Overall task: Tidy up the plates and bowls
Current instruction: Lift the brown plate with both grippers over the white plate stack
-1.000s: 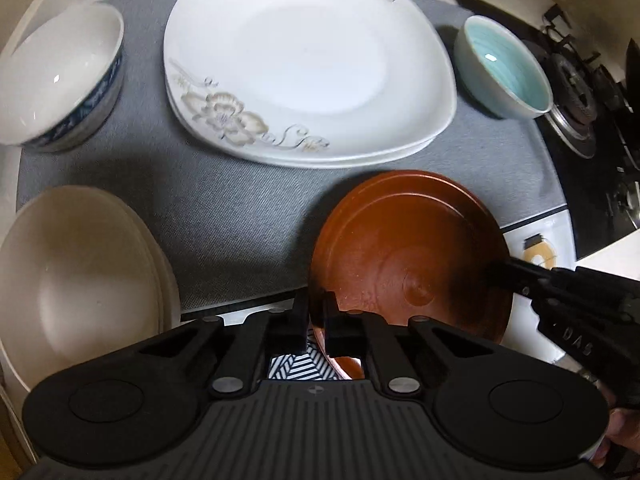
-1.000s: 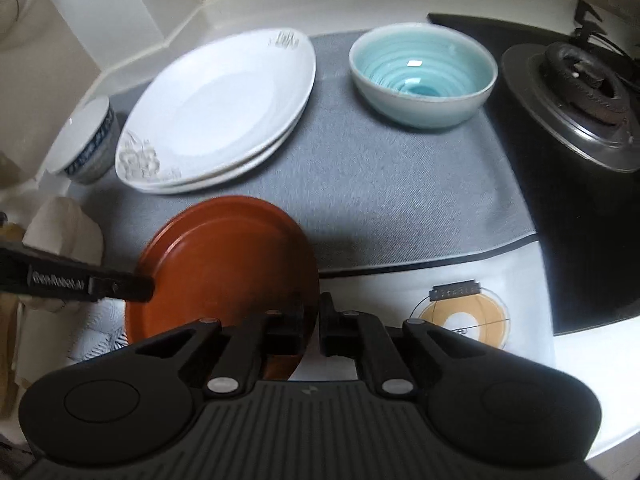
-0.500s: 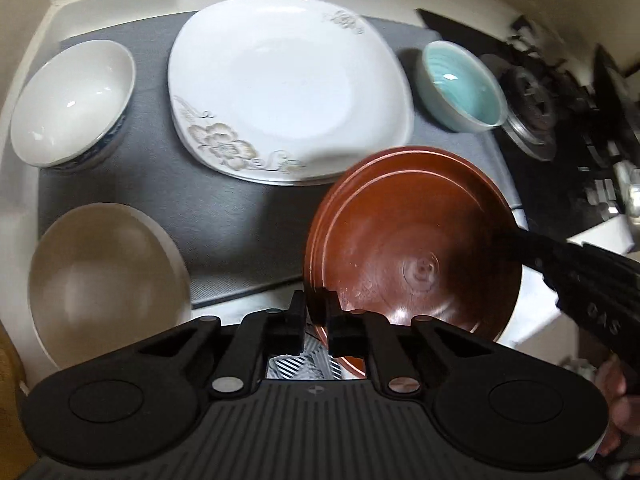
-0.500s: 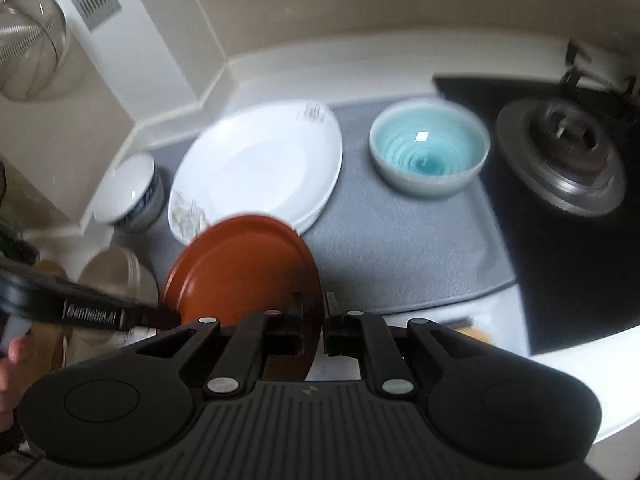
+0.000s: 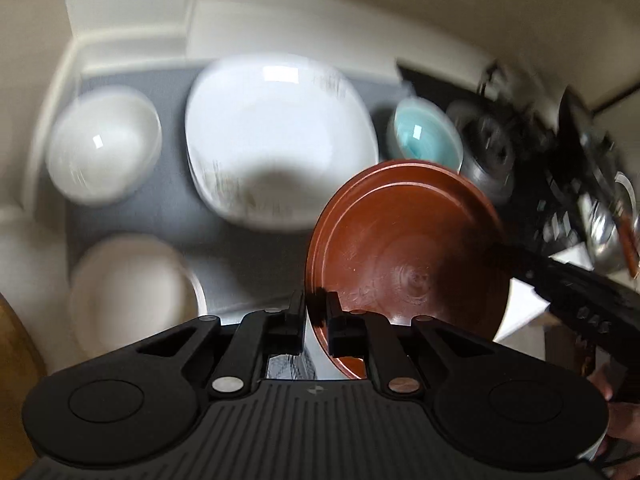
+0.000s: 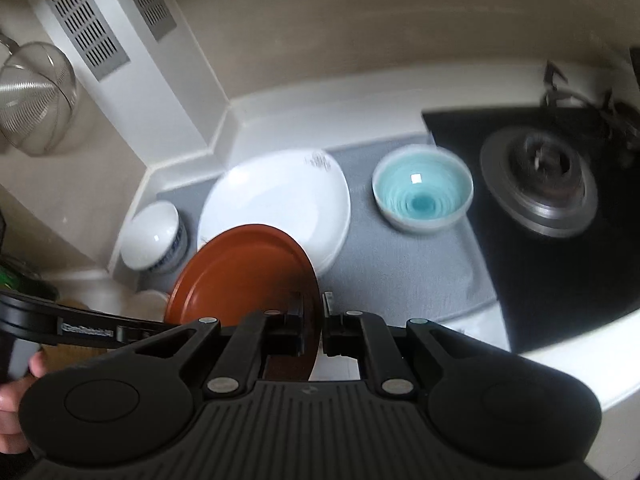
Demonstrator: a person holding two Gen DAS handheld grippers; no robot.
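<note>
Both hand-held grippers are up over the desk (image 6: 280,120), and between them they carry one brown plate (image 5: 404,248) clear of the grey mat (image 6: 400,272). The left hand-held gripper (image 5: 316,320) has its jaws pinched almost shut on the plate's near rim. The right hand-held gripper (image 6: 322,328) is nipped just as tightly on the opposite edge of the same plate (image 6: 244,272), which shows edge-on between its fingers in the right wrist view. In the left wrist view the right tool reaches in from the right as a dark bar onto the plate's far rim. The plate hangs tilted, its underside ring turned toward the left camera.

Below it, on the mat, lies the white square plate with a floral print (image 6: 276,208); it looks like two stacked, though blur makes that hard to settle. The brown plate overlaps its near corner in both views, but it is above it, not touching. To the right of the white plates stands a turquoise bowl (image 6: 422,196), upright. To their left is a white bowl with a blue band (image 6: 154,240). Nearer, at the left, sits a cream bowl (image 5: 132,292), blurred. A gas burner (image 6: 540,180) sits on the black hob beyond the mat's right edge, and a wire strainer (image 6: 32,96) hangs at the wall on the left. A person's hand (image 6: 16,392) shows at the lower left edge of the right wrist view, gripping the left tool.
</note>
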